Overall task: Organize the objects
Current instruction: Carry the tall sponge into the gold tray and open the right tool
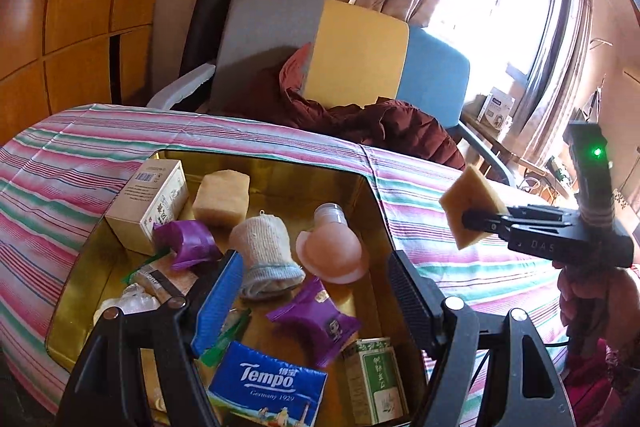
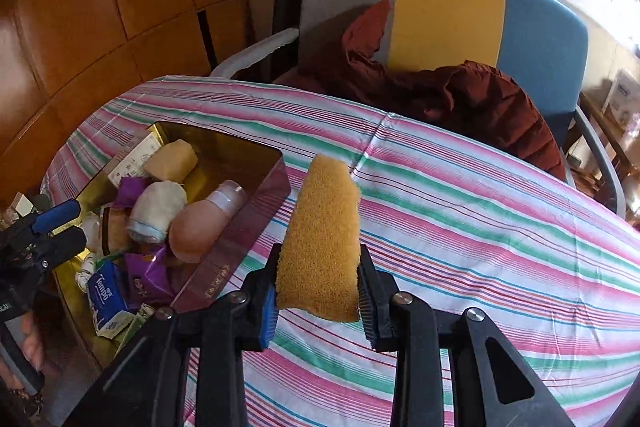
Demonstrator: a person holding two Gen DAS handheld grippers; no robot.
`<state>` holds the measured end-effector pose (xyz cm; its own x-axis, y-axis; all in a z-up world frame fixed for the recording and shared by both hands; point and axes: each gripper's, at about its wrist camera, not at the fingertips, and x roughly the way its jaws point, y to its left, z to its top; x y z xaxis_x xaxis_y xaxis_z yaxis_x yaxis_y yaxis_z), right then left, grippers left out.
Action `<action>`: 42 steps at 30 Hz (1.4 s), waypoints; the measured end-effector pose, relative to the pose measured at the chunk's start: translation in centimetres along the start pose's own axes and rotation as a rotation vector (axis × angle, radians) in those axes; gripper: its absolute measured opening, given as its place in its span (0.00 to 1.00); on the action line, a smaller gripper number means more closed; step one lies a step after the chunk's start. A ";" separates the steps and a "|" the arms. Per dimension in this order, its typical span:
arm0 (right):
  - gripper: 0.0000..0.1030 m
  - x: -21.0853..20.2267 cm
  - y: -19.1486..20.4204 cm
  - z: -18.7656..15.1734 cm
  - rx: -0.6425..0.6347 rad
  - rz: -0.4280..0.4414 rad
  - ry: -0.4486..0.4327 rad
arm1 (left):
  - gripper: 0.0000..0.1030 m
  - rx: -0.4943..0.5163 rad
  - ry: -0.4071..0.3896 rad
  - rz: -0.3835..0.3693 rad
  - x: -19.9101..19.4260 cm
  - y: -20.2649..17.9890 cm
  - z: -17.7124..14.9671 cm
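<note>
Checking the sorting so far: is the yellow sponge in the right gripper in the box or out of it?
Out. The right gripper holds the sponge in the air above the striped cloth, beside the box.

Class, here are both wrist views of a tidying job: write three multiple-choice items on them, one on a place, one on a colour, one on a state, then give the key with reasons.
1. Where is the Tempo tissue pack?
A. on the striped cloth
B. in the gold-lined box
C. on the chair

2. What colour is the middle panel of the chair back?
A. yellow
B. green
C. black

3. What is the right gripper doing?
A. open, empty
B. shut on a bottle
C. shut on a sponge

Key: B, the Tempo tissue pack lies inside the gold-lined box. A, the chair shows yellow between grey and blue. C, the right gripper clamps the sponge above the striped cloth.
</note>
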<state>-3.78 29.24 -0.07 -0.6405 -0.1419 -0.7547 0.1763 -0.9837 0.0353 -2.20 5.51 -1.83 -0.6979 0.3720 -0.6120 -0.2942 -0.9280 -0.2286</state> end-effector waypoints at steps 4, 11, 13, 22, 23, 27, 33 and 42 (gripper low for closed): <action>0.33 -0.4 2.4 0.8 -0.030 0.021 -0.016 | 0.73 0.007 -0.003 0.026 -0.5 0.2 -0.4; 0.33 -0.1 5.3 1.6 -0.041 0.054 -0.027 | 0.73 0.013 -0.016 0.120 -1.6 1.3 -0.7; 0.33 0.1 6.1 1.9 -0.038 0.062 -0.027 | 0.73 -0.009 -0.010 0.137 -1.7 2.0 -0.6; 0.33 2.0 9.0 3.8 -0.016 0.110 -0.036 | 0.73 -0.091 0.019 0.216 -1.8 4.4 -0.7; 0.33 2.4 9.3 4.1 -0.014 0.114 -0.038 | 0.73 -0.095 0.020 0.215 -1.8 4.5 -0.7; 0.33 4.6 10.6 5.7 -0.016 0.108 -0.024 | 0.73 -0.105 0.020 0.211 -2.1 4.7 -0.9; 0.33 8.7 10.9 7.0 0.023 0.117 0.048 | 0.73 -0.116 0.024 0.205 -2.1 5.1 -0.8; 0.69 10.9 10.0 7.1 0.120 0.146 0.035 | 0.73 -0.128 0.025 0.204 -2.2 5.2 -0.8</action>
<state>-14.31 17.07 -3.34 -0.5881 -0.2821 -0.7580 0.1740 -0.9594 0.2220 -1.65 -0.17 -2.31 -0.7175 0.1777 -0.6735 -0.0626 -0.9794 -0.1918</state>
